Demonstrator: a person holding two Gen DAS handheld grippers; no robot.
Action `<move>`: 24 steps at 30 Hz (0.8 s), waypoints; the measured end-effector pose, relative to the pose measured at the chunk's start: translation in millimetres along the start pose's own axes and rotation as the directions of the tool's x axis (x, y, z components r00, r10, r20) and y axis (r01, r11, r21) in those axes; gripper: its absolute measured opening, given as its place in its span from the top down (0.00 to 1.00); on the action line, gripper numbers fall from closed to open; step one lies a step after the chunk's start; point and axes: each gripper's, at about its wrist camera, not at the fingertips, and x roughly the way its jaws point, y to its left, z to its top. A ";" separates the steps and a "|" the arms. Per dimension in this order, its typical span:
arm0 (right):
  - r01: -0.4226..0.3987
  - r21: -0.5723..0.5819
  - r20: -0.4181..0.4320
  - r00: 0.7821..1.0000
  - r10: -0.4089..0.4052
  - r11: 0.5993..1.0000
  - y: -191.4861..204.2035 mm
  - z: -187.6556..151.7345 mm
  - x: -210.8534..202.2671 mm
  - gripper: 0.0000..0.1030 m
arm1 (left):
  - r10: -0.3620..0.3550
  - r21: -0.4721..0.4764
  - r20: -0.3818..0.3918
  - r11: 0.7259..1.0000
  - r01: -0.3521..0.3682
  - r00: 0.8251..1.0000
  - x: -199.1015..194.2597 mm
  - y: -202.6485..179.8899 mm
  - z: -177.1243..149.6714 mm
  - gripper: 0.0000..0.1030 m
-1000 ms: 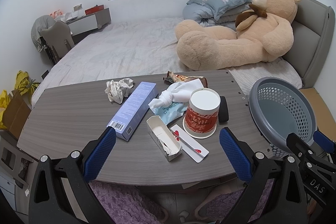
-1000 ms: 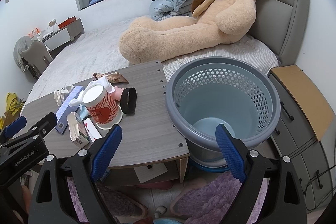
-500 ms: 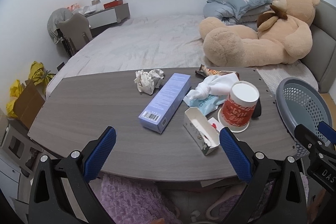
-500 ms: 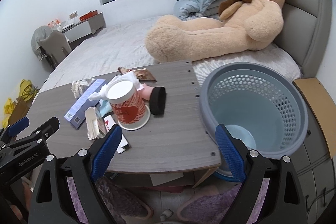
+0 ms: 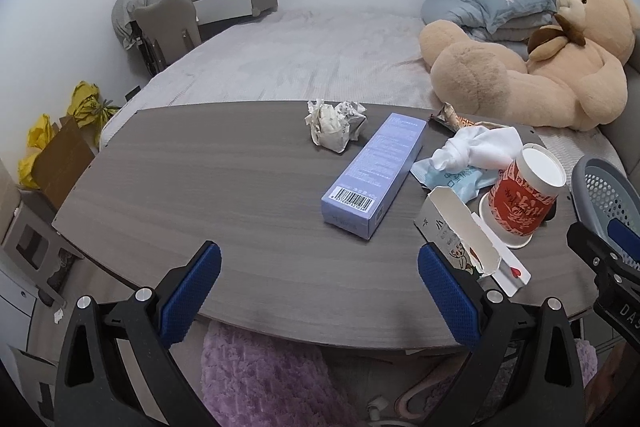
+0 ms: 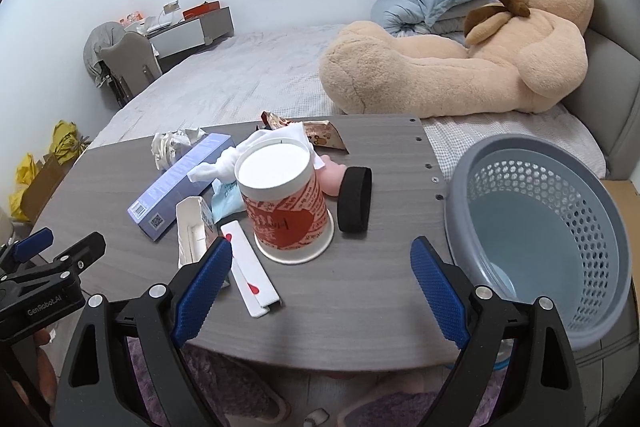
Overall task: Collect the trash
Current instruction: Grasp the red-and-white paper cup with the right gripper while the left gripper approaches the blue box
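Trash lies on a grey wooden table [image 5: 200,187]: crumpled paper [image 5: 334,125], a lilac box [image 5: 374,173], an open white carton [image 5: 456,231], a white cloth [image 5: 478,147], a snack wrapper [image 5: 452,117] and an upturned red paper cup [image 5: 524,193]. In the right wrist view the cup [image 6: 286,203] stands just ahead, with a black band [image 6: 354,201] beside it. The grey perforated basket [image 6: 544,227] stands at the table's right end. My left gripper [image 5: 320,283] is open and empty at the near edge. My right gripper [image 6: 320,279] is open and empty before the cup.
A bed [image 5: 304,55] with a big teddy bear [image 5: 540,67] and pillows lies behind the table. A chair and desk [image 5: 172,23] stand at the far left. Yellow bags and a cardboard box [image 5: 56,143] sit on the floor left. A purple rug [image 5: 264,383] lies under the table.
Both grippers swung left. The trash slid right in the left view, and the cup came to the middle of the right view as the basket moved right. Both jaws stayed open.
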 end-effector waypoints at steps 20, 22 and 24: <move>0.023 -0.032 -0.024 0.999 -0.024 0.999 23.6 20.2 64.8 0.17 | -0.036 0.013 0.007 0.999 0.036 0.999 38.4 2.9 12.6 0.06; 0.029 -0.033 -0.024 0.999 -0.030 0.999 24.4 21.5 67.9 0.17 | -0.043 0.006 0.002 0.999 0.043 0.999 41.5 5.4 12.7 0.06; 0.033 -0.036 -0.023 0.999 -0.034 0.999 25.3 22.6 71.0 0.17 | -0.053 -0.002 -0.005 0.999 0.053 0.999 44.8 7.4 12.4 0.06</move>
